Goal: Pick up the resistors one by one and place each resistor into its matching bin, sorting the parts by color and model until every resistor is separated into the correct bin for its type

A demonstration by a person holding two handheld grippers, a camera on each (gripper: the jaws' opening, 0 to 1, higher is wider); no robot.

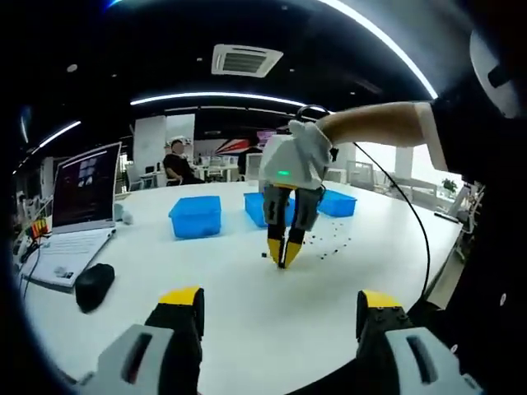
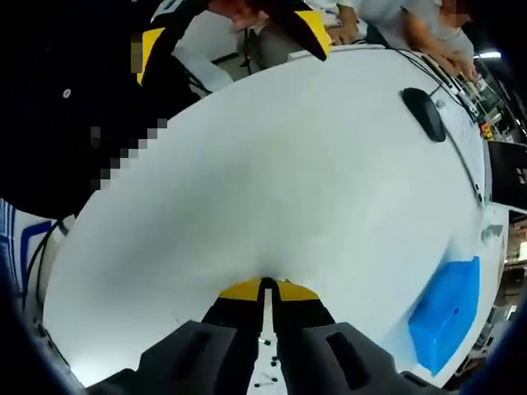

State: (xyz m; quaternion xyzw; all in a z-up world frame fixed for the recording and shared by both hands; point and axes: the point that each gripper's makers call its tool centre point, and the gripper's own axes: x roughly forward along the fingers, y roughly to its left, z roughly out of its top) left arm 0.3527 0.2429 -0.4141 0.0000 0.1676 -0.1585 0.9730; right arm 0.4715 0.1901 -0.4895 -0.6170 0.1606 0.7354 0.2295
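Small dark resistors [image 1: 325,244] are lying scattered on the white table [image 1: 247,304] before three blue bins [image 1: 196,216]. The right hand-held gripper [image 1: 284,262] is pressing down among them, tips clenched; whether it grips one is unclear. The left hand-held gripper [image 1: 280,306] is hovering released.

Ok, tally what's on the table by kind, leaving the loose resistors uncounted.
Blue bins: 3
Laptop: 1
Black mouse: 1
Total: 5
The scattered resistors are too small to count; the right hand-held gripper is down among them with its jaws closed.
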